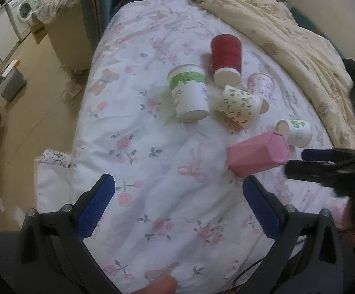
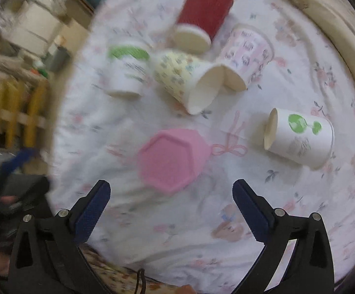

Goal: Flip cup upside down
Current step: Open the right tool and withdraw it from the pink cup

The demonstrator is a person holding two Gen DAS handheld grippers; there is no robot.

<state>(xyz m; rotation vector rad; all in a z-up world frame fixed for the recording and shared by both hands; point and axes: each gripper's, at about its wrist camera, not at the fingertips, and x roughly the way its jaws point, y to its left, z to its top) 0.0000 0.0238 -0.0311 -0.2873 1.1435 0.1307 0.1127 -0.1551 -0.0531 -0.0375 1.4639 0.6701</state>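
Note:
Several cups lie on a floral bedsheet (image 1: 152,176). A pink faceted cup (image 1: 258,155) lies on its side, base toward my right gripper (image 2: 171,192); it also shows in the right wrist view (image 2: 170,158). A red ribbed cup (image 1: 226,58), a white cup with a green band (image 1: 189,93), a yellow patterned cup (image 1: 241,107), a pink-print cup (image 1: 260,85) and a small white cup with a green logo (image 1: 297,132) lie around it. My left gripper (image 1: 178,188) is open and empty over bare sheet. My right gripper is open just short of the pink cup.
A cream duvet (image 1: 287,31) is bunched along the far right of the bed. The bed's left edge drops to a tan floor (image 1: 30,112) with a grey bin (image 1: 13,83) and a washing machine (image 1: 24,7). The right gripper shows at the right edge of the left wrist view (image 1: 322,164).

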